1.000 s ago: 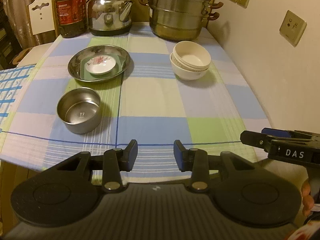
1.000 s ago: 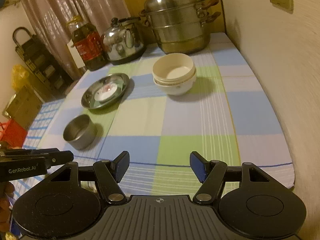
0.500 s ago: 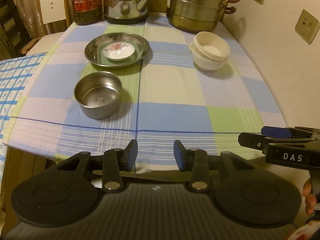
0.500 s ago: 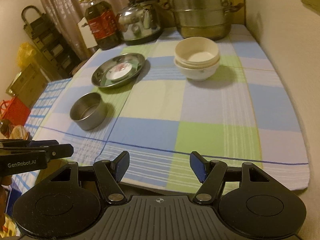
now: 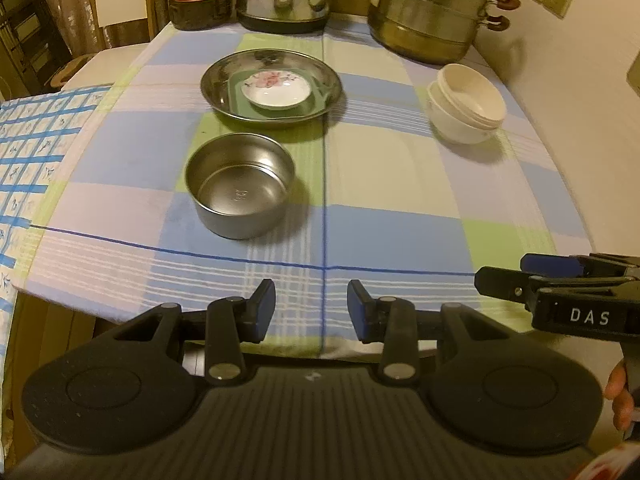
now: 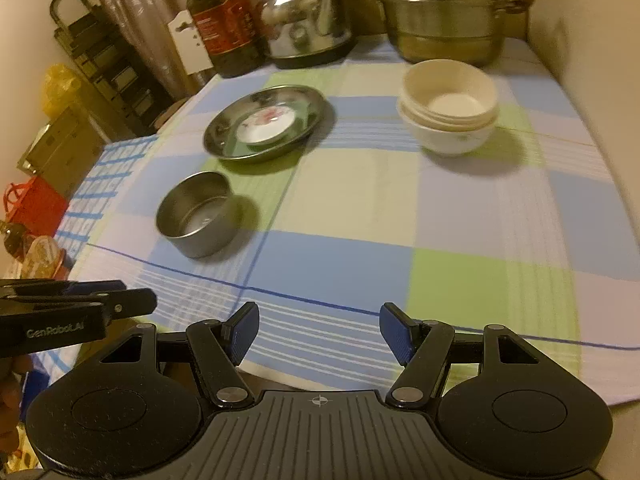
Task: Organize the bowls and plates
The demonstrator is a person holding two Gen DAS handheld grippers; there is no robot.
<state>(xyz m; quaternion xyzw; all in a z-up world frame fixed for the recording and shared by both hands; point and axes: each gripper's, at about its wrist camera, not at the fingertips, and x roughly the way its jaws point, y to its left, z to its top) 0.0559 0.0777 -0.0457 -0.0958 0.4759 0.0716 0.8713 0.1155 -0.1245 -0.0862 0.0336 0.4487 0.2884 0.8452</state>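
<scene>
Steel bowl (image 5: 240,190) sits near tabletop (image 5: 400,184) front-left edge, steel plate (image 5: 271,84) behind it, stacked white bowls (image 5: 466,108) toward right edge. Left tool (image 5: 311,312) narrow, right tool (image 6: 318,334) wide; both empty.

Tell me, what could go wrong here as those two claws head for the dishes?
The cream bowl stack already sits tilted; a sideways nudge might topple it. The floral saucer rests loose on a green piece inside the steel plate, so lifting that plate could slide it. The round steel bowl may slip between fingers.
</scene>
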